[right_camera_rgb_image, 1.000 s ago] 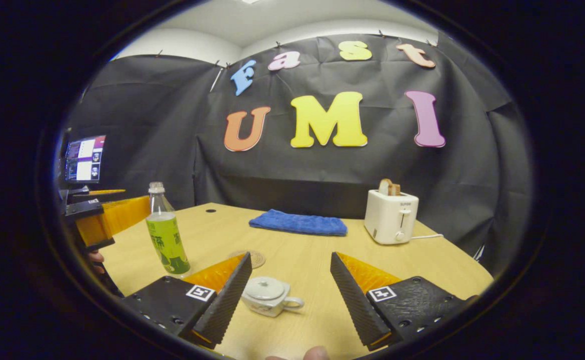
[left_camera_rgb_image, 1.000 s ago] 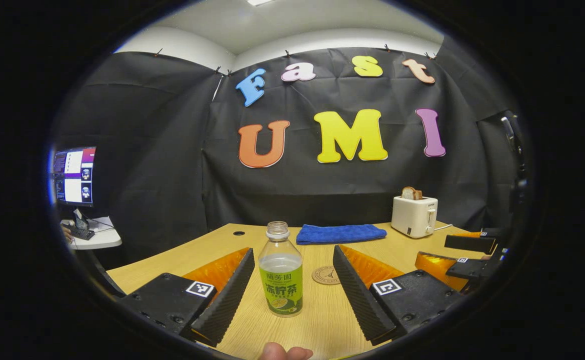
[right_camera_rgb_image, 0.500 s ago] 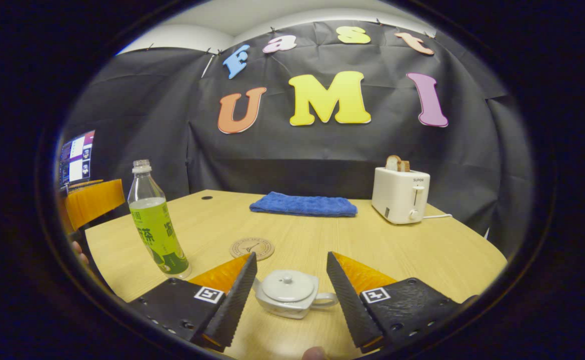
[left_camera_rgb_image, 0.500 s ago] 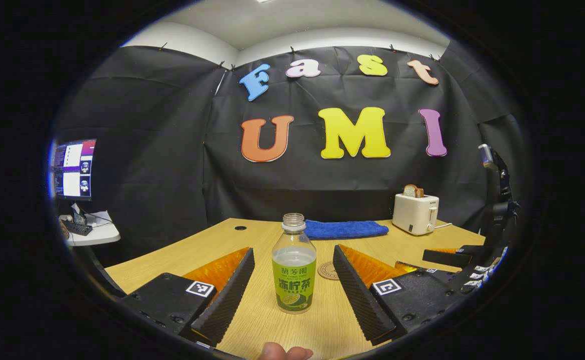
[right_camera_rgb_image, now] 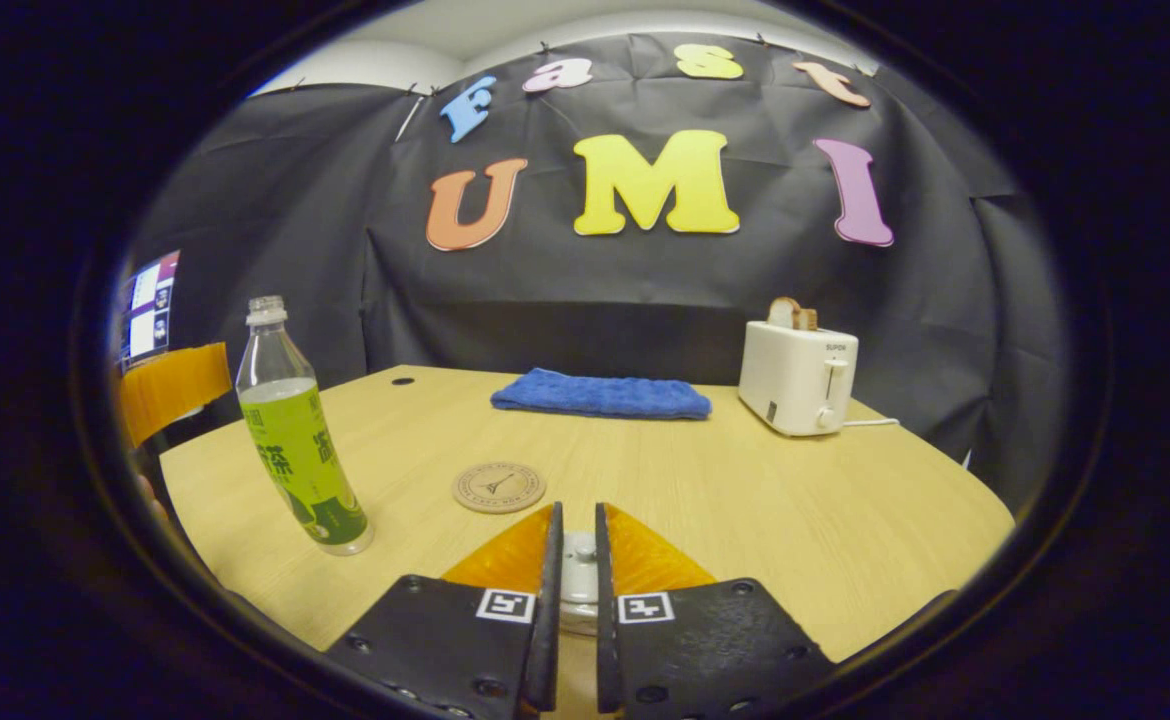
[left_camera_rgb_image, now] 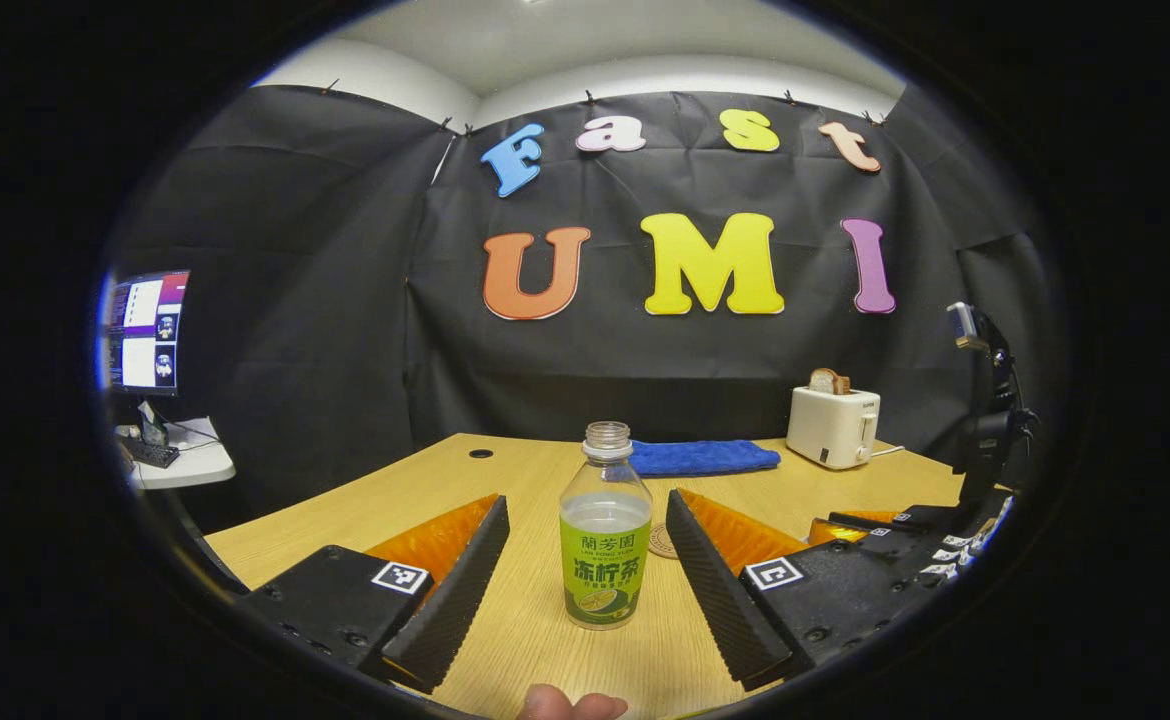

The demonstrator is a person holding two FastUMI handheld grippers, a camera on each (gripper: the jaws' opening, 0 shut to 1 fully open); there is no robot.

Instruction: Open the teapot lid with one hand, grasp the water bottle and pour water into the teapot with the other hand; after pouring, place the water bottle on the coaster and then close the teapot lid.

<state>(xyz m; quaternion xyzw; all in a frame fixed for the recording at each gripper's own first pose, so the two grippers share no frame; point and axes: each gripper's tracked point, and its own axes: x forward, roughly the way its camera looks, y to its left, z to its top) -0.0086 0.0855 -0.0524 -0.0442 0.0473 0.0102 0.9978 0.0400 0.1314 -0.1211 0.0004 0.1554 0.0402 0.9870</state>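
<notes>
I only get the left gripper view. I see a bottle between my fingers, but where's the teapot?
Observer: The teapot sits on the table, right under the right gripper.
Operator: Is its lid off?
Observer: Not yet. The teapot lid is on, and the right gripper's fingers look closed on its knob.
Operator: Is anything on the coaster?
Observer: No. In the right gripper view the coaster is bare and lies apart from the water bottle.

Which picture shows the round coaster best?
The right gripper view: the coaster lies whole on the bare table, its round face plain. In the left gripper view, the coaster is mostly hidden behind the water bottle and a finger.
</notes>
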